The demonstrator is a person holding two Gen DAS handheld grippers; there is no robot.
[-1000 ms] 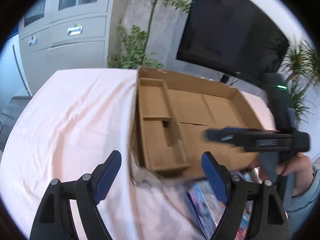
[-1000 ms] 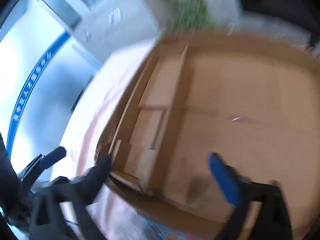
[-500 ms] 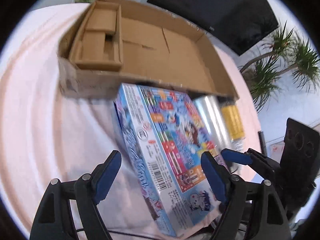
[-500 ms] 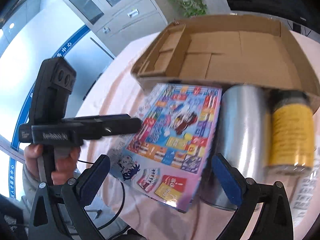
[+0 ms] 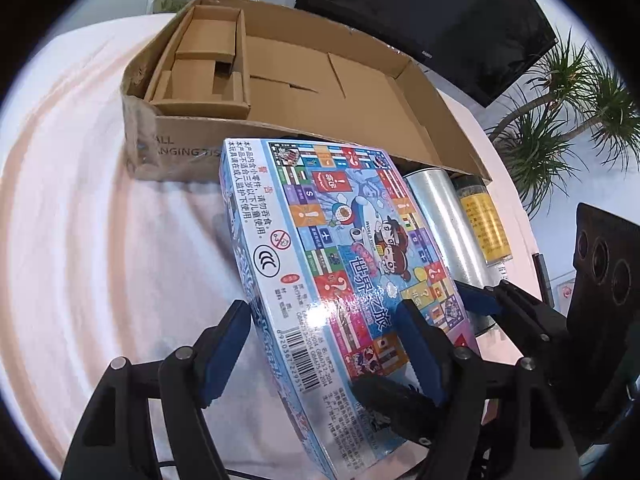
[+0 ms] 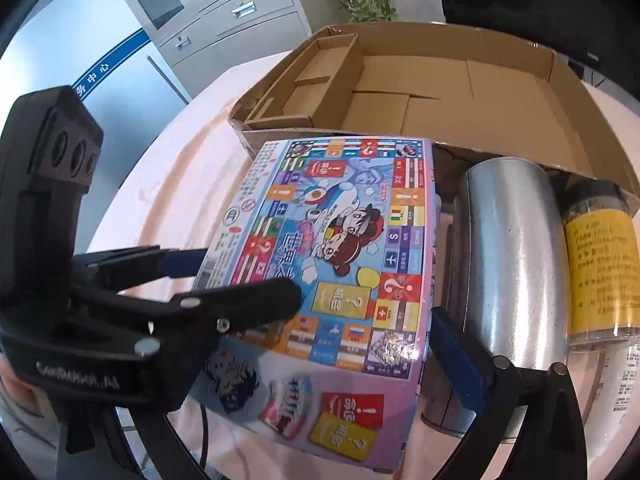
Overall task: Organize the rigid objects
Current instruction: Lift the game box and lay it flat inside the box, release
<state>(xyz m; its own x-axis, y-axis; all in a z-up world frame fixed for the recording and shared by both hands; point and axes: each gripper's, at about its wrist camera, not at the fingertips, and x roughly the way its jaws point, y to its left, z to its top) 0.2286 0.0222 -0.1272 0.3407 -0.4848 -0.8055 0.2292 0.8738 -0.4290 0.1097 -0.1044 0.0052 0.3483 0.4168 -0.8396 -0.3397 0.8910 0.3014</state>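
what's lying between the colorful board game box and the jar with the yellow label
A shiny silver cylinder lies on its side between the board game box and the yellow-labelled jar, in front of the cardboard box. Both wrist views show it.

Game box (image 5: 344, 264): light-blue sides, lid w/ multicolour squares (red, orange, yellow, purple), cartoon figures, black barcode on white. Cardboard box (image 5: 304, 92): plain brown inside & out, dark print on front wall. Tablecloth (image 5: 100, 220): pale pink-white. Can (image 6: 508, 264): shiny silver. Jar (image 6: 600, 256): yellow label w/ dark text, dark top. Left gripper (image 5: 324, 354) & right gripper (image 6: 320, 364): black frames; fingers (image 5: 224, 356) w/ blue pads. Cabinet (image 6: 224, 4) past table's far edge: grey.
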